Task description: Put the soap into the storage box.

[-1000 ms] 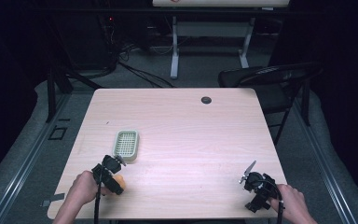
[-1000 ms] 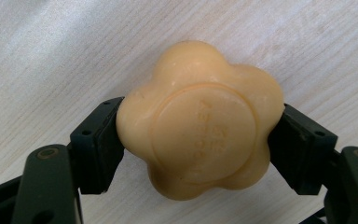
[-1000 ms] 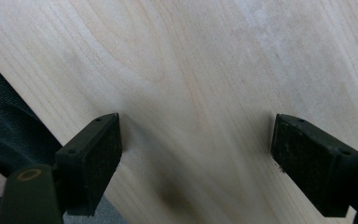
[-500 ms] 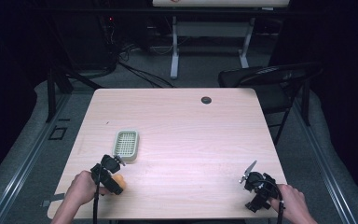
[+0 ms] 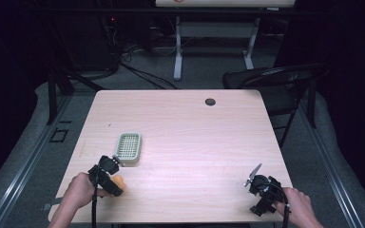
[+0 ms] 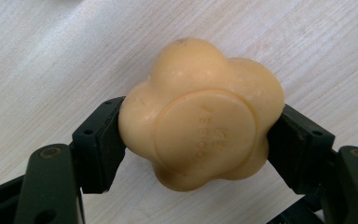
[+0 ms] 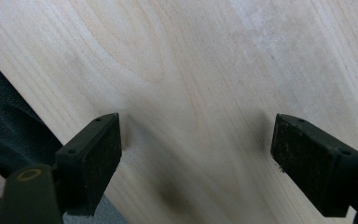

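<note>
Our left gripper (image 6: 200, 135) pinches the flower-shaped soap (image 6: 200, 114) by its rounded lobes, low over the table (image 5: 195, 137); the green soap dish (image 5: 129, 147) sits just ahead of it. We judge the waxy curves could squirt out of the pads as we lift, or land tilted on the dish's rim. Our right gripper (image 7: 196, 154) rests spread and empty, well apart from the soap.
</note>
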`<state>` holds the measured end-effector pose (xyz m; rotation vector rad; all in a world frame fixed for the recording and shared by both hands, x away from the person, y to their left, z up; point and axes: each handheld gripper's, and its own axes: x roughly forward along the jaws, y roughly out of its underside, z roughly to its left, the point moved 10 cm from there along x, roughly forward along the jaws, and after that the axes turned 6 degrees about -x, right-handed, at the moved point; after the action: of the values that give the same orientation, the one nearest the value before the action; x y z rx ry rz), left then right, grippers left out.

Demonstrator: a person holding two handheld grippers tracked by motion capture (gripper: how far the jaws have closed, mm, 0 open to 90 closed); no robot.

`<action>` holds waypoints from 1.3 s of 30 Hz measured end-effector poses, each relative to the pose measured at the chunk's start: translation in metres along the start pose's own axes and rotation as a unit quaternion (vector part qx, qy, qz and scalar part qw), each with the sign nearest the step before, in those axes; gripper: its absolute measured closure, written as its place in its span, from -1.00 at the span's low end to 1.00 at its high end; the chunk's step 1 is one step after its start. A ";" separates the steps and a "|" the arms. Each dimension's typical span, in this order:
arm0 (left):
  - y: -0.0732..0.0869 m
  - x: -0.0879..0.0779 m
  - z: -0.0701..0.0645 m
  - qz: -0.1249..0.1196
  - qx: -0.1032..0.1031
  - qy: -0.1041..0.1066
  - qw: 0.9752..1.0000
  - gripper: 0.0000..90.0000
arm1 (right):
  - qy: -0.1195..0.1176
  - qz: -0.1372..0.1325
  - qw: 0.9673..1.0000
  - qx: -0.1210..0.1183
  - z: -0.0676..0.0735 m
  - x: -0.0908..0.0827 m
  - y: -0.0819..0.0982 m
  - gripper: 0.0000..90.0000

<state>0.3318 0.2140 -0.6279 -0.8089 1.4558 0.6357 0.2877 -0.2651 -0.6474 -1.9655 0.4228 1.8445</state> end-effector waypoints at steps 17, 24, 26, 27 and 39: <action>-0.004 -0.010 0.007 -0.004 -0.002 -0.001 1.000 -0.40 | 0.001 -0.005 1.000 0.006 0.000 0.001 0.000 -0.65; -0.005 -0.014 0.007 -0.008 -0.002 0.001 1.000 -0.40 | 0.000 -0.002 1.000 0.010 0.000 0.001 0.001 -0.65; -0.006 -0.015 0.008 -0.006 0.000 0.000 1.000 -0.40 | 0.001 -0.001 1.000 0.010 0.000 0.001 0.001 -0.65; -0.007 -0.015 0.008 -0.006 0.000 0.001 1.000 -0.40 | 0.001 -0.002 1.000 0.010 0.000 0.001 0.001 -0.65; -0.013 -0.022 0.012 -0.008 0.000 0.004 1.000 -0.40 | 0.003 0.006 1.000 0.004 -0.002 0.001 0.002 -0.65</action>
<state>0.3490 0.2180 -0.6056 -0.8226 1.4549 0.6201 0.2888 -0.2680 -0.6484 -1.9683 0.4433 1.8408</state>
